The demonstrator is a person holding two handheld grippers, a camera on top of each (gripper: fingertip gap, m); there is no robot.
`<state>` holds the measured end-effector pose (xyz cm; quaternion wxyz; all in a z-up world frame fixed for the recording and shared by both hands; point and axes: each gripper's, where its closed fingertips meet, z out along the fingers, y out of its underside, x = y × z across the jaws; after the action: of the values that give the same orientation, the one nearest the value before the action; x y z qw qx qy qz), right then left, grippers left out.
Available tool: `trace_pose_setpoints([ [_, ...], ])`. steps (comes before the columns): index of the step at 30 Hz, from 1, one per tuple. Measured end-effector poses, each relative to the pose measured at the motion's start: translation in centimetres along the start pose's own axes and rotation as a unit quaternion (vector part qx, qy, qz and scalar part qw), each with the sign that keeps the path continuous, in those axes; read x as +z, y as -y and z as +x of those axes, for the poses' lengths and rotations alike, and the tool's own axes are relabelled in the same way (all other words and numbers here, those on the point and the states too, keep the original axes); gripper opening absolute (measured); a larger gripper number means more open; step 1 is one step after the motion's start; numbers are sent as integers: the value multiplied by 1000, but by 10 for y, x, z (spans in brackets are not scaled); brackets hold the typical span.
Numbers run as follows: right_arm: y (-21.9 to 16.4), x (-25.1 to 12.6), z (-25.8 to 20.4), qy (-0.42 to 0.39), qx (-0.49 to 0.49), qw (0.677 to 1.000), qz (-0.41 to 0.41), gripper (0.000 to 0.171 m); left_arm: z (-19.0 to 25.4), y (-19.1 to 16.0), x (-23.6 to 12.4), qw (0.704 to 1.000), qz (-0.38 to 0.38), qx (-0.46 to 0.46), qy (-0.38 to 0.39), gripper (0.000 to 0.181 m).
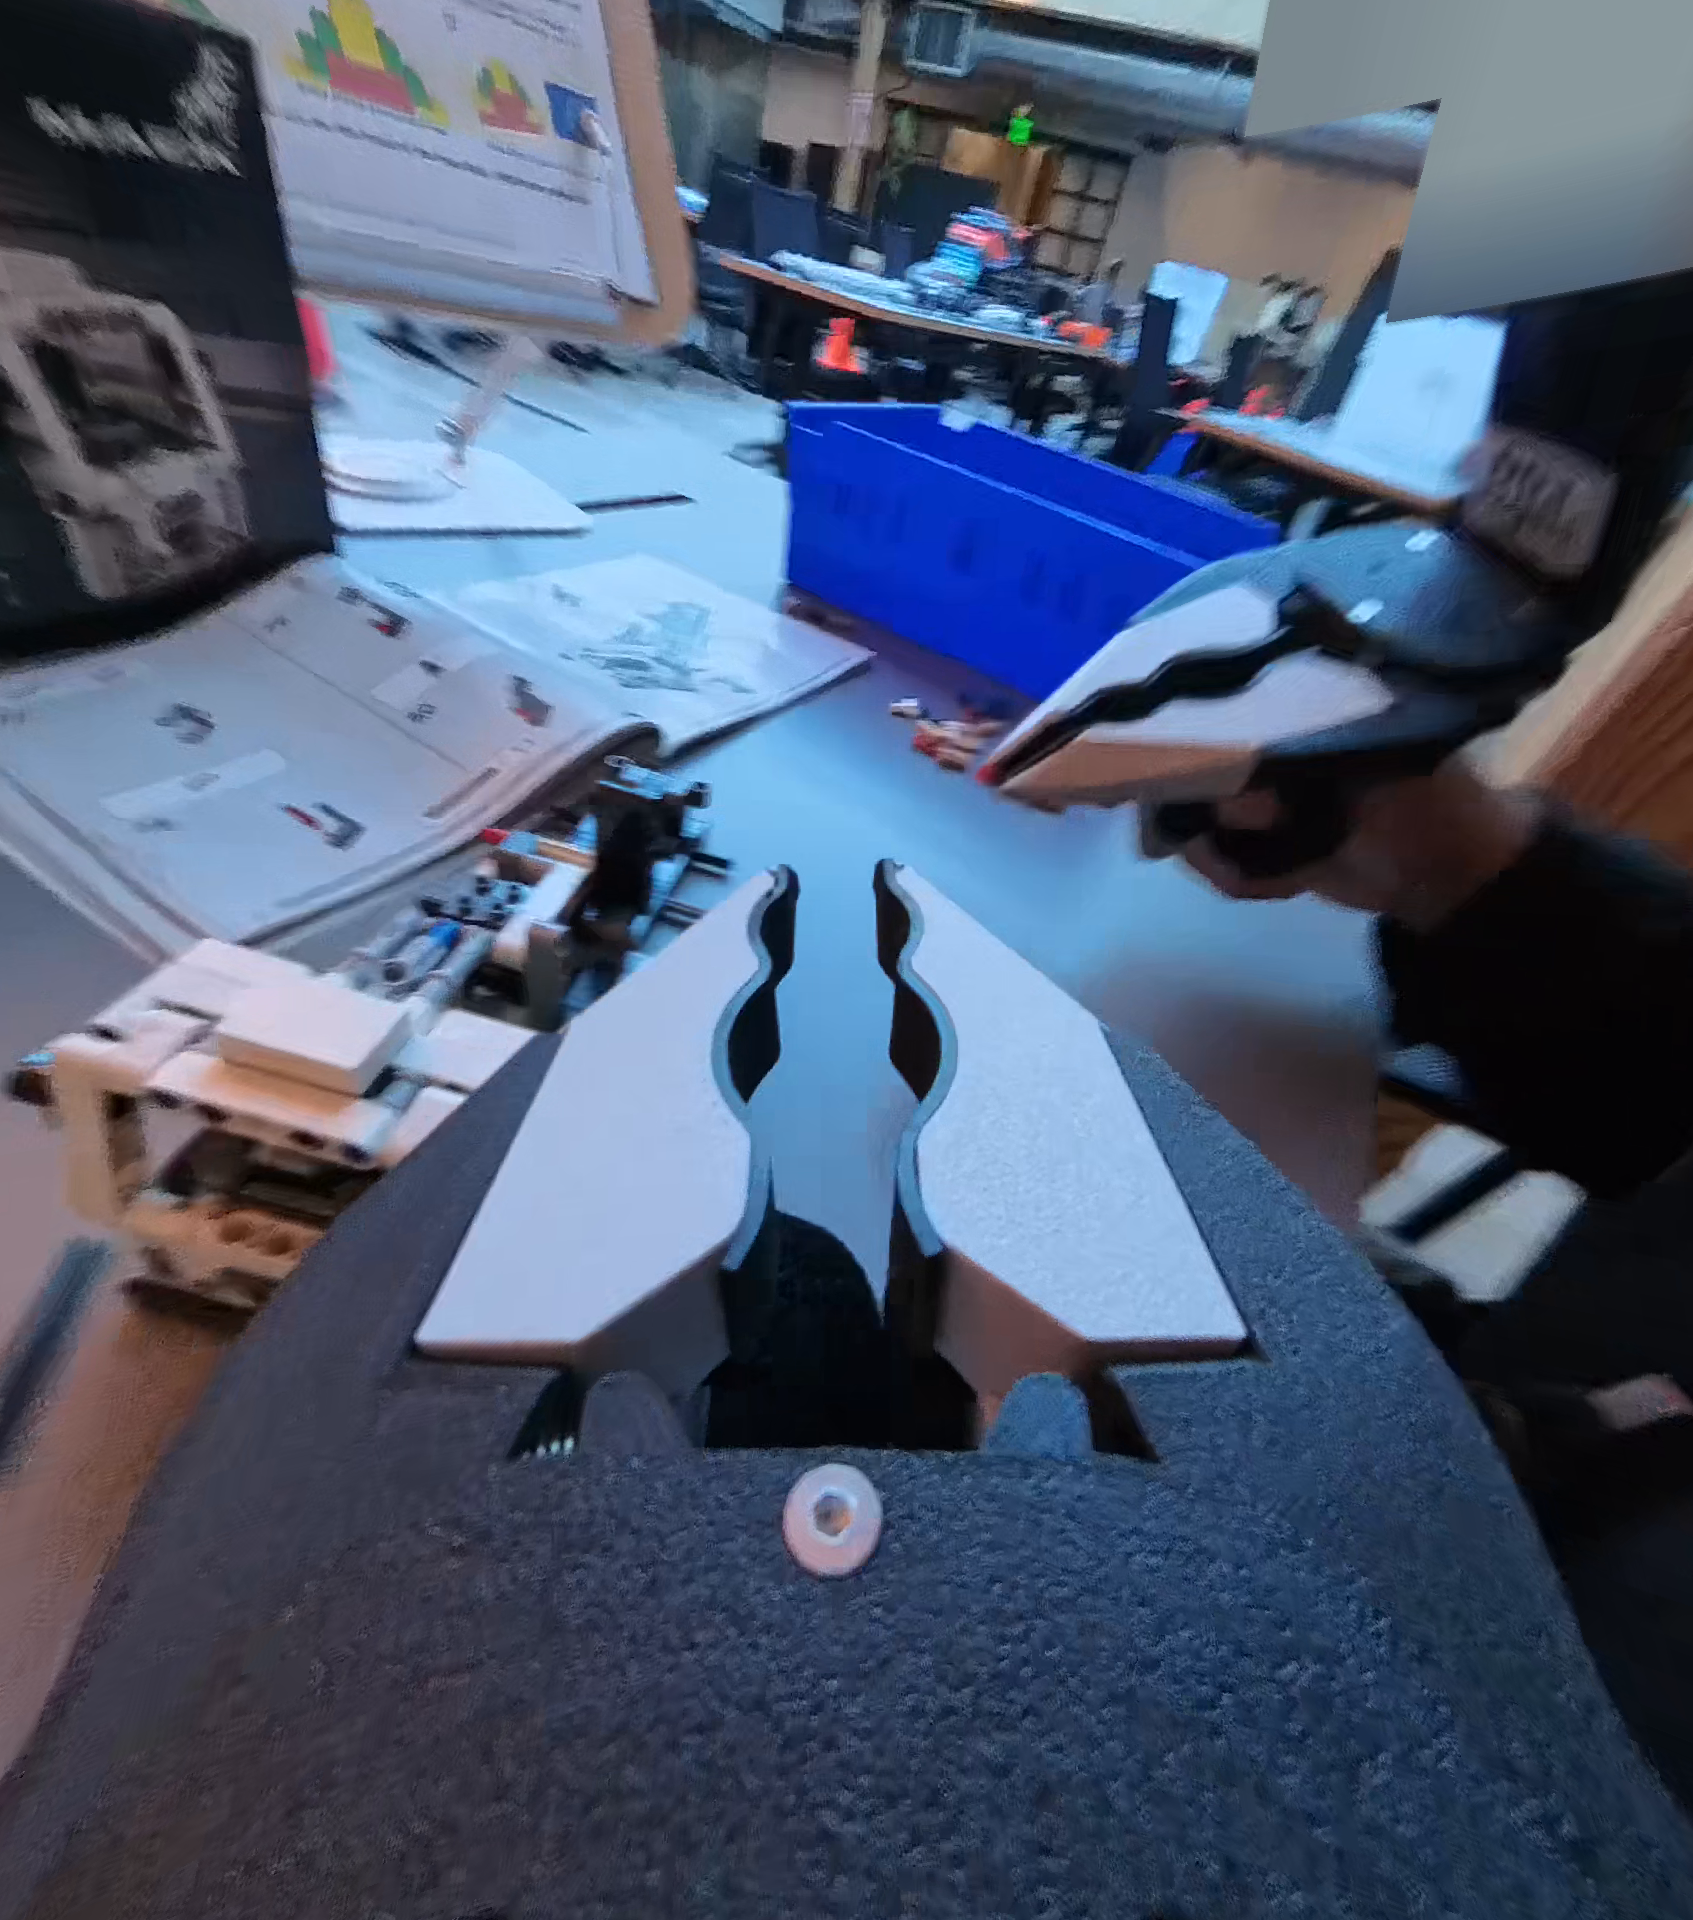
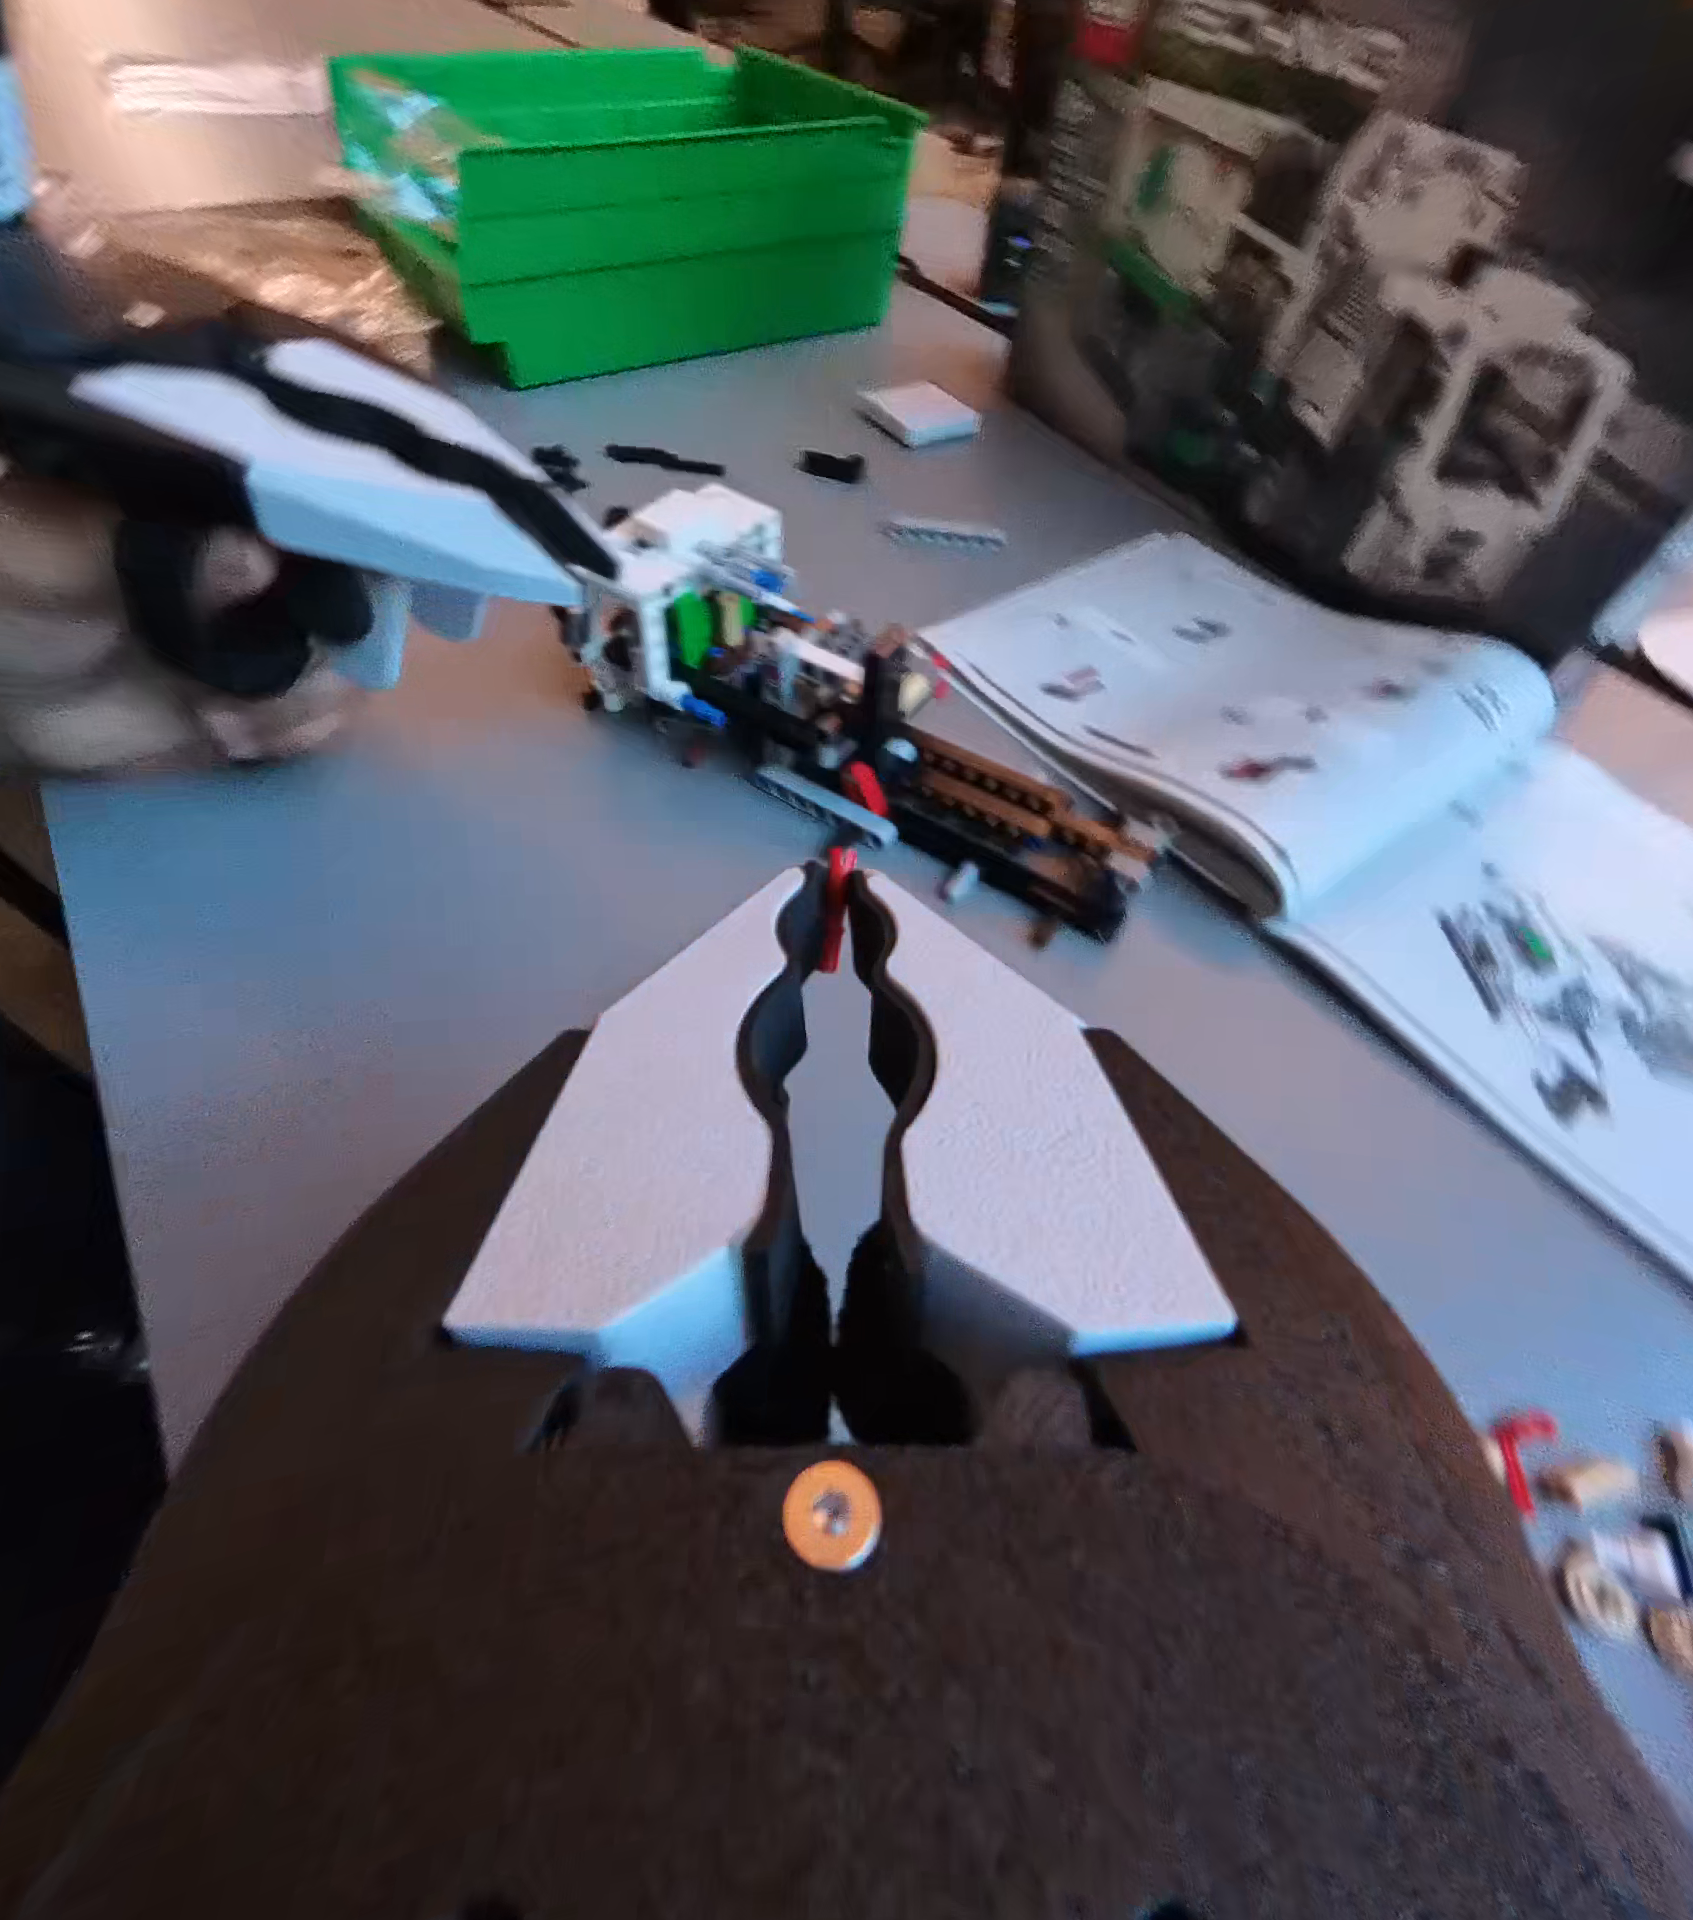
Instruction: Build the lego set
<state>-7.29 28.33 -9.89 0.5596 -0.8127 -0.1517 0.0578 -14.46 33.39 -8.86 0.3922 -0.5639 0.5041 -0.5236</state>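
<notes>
Nearest in the right wrist view, the right tongs [image 2: 834,906] are pinched on a small red plastic pin [image 2: 834,914], held only at the very tips, with most of the piece hidden between them. Such a piece looks light, hard and slick, so a tip-only hold could let it twist or pop out; a squarer grip across its middle would likely steady it.

The left tongs [image 1: 834,881] are slightly parted and hold nothing, hovering above the grey desk [image 1: 1081,935].

Just beyond both tips lies the partly built white, black and tan brick truck model [image 2: 717,644], resting on the desk with its long chassis toward the right tongs and its white cab end beside the left tongs. It appears rigid but made of press-fitted parts, so it is probably fragile under sideways force. The sturdier hold seems to be the white cab block or the chassis beams, not the thin protruding levers.

To the right rear of the right tongs, a scatter of small tan, red and blue loose pieces [image 2: 1652,1558] lies on the desk. Past the model, an open paper instruction booklet [image 2: 1289,727] lies flat, then a green plastic bin [image 2: 676,239] and the dark printed set box [image 2: 1393,343].
</notes>
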Motion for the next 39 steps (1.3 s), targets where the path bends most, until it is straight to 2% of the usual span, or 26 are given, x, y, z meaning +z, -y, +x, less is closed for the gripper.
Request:
trace_pose_setpoints([
  [2, 5, 15, -13, -2, -58, 998, 6, 3, 5, 0, 3, 996, -30, -65, -43, 16],
  [4, 13, 22, -31, 3, -136, 990, 47, 3, 12, -3, 6, 988, -68, -117, -74, 18],
  [8, 15, 29, -38, -50, -234, 969, 64, 3, 27, -4, 10, 978, -104, -141, -115, 20],
  [11, 23, 24, -52, -29, -241, 964, 105, 2, 34, -2, 12, 971, -113, -153, -144, 19],
  [14, 33, 17, -54, -41, -242, 959, 142, 2, 45, 1, 14, 960, -115, -173, -186, 10],
  [20, 31, 18, -56, -41, -255, 956, 140, 3, 55, 1, 18, 952, -110, -192, -213, 8],
  [26, 21, 26, -54, -27, -222, 968, 111, 4, 46, -8, 20, 961, -134, -162, -181, 3],
  [28, 19, 26, -52, -16, -188, 976, 108, 13, 44, -9, 17, 962, -145, -146, -179, 3],
  [31, 15, 24, -61, 70, -108, 988, 89, 17, 47, -9, 11, 966, -163, -67, -189, 3],
  [35, 9, 21, -79, 198, -28, 979, 45, 17, 64, -12, 3, 954, -195, 41, -225, 4],
  [37, 6, 20, -82, 209, -37, 977, 32, 4, 68, -14, 3, 948, -208, 65, -230, 4],
  [39, 1, 21, -83, 203, -51, 978, 16, 3, 69, -17, 4, 946, -218, 83, -227, 4],
])
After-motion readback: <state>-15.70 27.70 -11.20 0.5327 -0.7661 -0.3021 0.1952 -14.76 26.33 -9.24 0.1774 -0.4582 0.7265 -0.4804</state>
